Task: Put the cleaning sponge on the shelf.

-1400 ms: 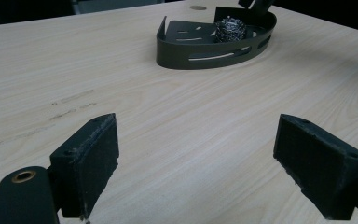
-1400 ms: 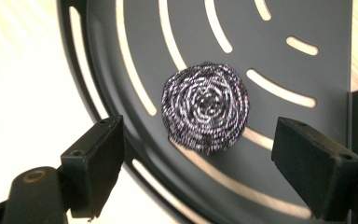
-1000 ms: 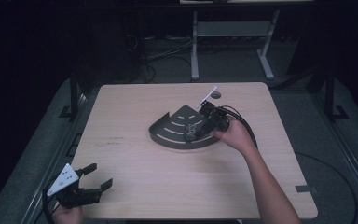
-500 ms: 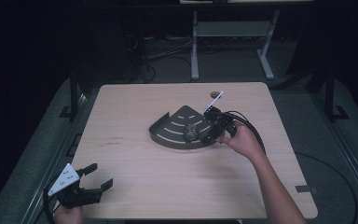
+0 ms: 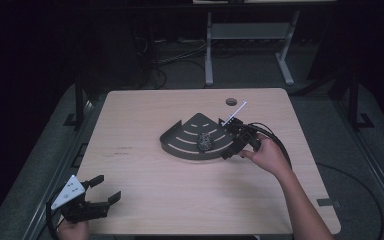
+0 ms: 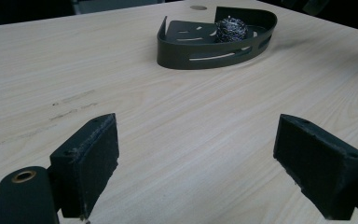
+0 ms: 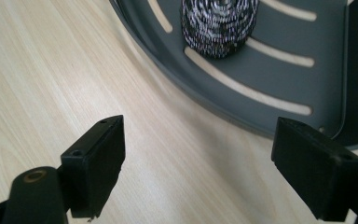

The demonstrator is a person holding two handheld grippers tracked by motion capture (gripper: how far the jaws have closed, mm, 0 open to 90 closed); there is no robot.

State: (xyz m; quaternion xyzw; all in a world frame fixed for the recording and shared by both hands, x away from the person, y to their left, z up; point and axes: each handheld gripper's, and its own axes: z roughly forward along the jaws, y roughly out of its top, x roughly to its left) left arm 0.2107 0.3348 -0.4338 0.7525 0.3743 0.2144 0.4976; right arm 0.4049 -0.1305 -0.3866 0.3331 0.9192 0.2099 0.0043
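your right hand-held gripper (image 7: 198, 172) has its jaws apart and empty just outside the curved rim of the dark slotted tray (image 7: 279, 79); the steel wool scourer (image 7: 220, 25) lies ahead of it inside the tray, so lift over the rim and come down astride the ball before squeezing. the tray's upright wall stands close by the right jaw and could catch it. your left hand-held gripper (image 6: 209, 163) hangs apart and empty over bare worktop (image 6: 177, 121), well short of the tray.

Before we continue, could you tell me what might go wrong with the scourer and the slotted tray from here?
The right gripper hangs open beside the tray rim; a low pass might nudge the light tray across the table. The steel scourer lies loose and could roll if the tray is jolted.
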